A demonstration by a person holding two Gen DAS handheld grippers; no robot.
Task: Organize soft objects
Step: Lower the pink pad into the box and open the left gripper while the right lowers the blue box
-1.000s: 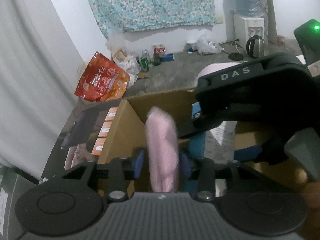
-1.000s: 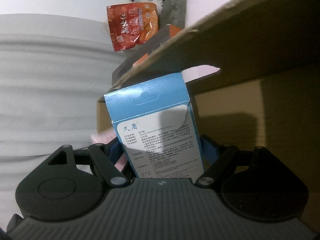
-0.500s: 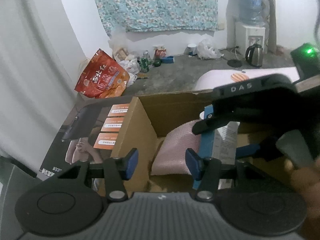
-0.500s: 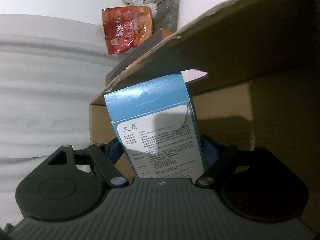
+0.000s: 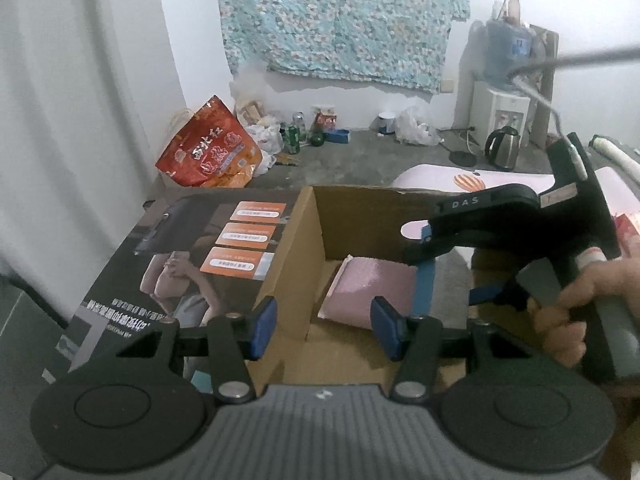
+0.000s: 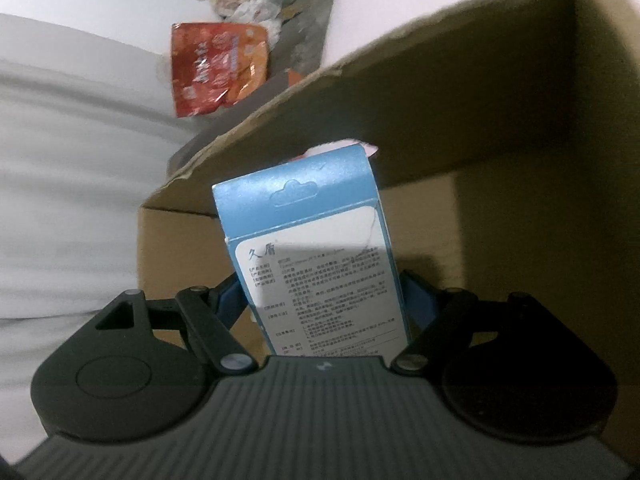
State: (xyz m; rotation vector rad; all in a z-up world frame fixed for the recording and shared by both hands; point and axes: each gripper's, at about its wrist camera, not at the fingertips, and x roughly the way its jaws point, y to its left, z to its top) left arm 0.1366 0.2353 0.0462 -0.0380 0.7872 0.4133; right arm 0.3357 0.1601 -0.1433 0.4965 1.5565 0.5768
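A pink soft pad (image 5: 370, 294) lies flat on the floor of the open cardboard box (image 5: 352, 216). My left gripper (image 5: 323, 330) hovers above the box's near left corner, open, with nothing between its blue pads. My right gripper (image 6: 322, 300) is shut on a blue and white packet (image 6: 316, 264), held upright over the box interior. In the left wrist view that right gripper (image 5: 452, 276) reaches in from the right, a hand (image 5: 576, 312) on its handle, the blue packet (image 5: 424, 288) hanging down beside the pink pad.
The box's printed flap (image 5: 192, 264) folds out to the left. A red snack bag (image 5: 208, 156), cans, plastic bags, a kettle (image 5: 502, 148) and a water dispenser (image 5: 500, 112) stand on the grey floor beyond. A white curtain (image 5: 80, 120) hangs left.
The left gripper let go of the pink pad, which now lies in the box, then opened and drew up and back. The right gripper kept the blue packet and tilted slightly.
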